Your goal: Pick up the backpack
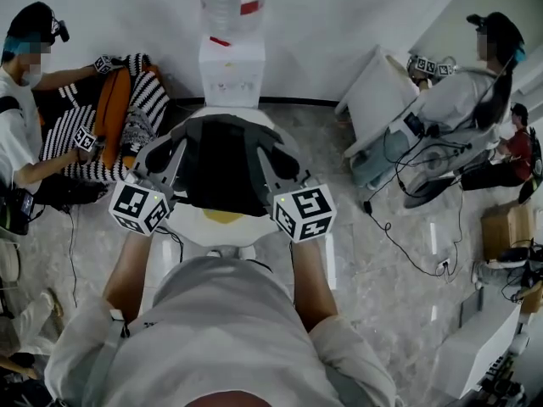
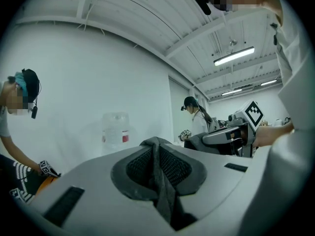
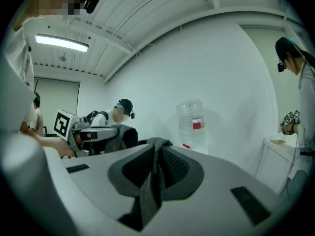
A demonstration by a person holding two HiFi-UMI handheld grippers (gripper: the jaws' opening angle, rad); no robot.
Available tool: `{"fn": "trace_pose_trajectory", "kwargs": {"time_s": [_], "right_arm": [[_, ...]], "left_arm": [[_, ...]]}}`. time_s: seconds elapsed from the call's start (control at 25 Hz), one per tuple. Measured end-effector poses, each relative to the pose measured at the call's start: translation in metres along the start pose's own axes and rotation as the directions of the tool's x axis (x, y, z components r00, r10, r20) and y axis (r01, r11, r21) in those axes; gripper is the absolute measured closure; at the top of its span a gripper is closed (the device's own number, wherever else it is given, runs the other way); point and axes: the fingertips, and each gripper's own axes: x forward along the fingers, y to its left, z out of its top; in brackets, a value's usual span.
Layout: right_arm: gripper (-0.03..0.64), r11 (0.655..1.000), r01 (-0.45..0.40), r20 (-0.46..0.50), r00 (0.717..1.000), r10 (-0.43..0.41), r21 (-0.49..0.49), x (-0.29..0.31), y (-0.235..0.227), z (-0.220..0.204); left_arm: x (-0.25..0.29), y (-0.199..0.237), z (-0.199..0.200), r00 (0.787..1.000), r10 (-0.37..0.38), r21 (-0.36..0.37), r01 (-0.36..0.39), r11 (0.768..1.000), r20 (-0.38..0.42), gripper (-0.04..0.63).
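The dark grey and black backpack (image 1: 222, 166) hangs in front of me in the head view, held up between both grippers. My left gripper (image 1: 168, 154) is shut on its left shoulder strap, and in the left gripper view that grey webbing strap (image 2: 161, 178) is pinched between the pads. My right gripper (image 1: 277, 158) is shut on the right shoulder strap. The right gripper view shows that strap (image 3: 149, 181) clamped between the jaws. Each gripper view shows the other gripper across the pack: the right gripper (image 2: 231, 134) and the left gripper (image 3: 91, 132).
A white stand (image 1: 222, 225) sits under the pack. A water dispenser (image 1: 231, 70) with a bottle stands against the far wall. One person at the left handles a striped bag (image 1: 144, 108), and another at the right works at a white box (image 1: 377, 100). Cables (image 1: 407, 244) cross the floor at the right.
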Motion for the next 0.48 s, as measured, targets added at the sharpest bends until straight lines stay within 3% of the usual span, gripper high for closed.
{"fn": "trace_pose_trajectory", "kwargs": {"time_s": [0.48], "right_arm": [[0.571,1.0,0.005,0.019,1.0,-0.005,-0.011,-0.0019,-0.0012,0.0028]], "left_arm": [[-0.0042,-0.0036,-0.0046,1.0,0.004,0.035,-0.004,0.999,0.009,0.558]]}}
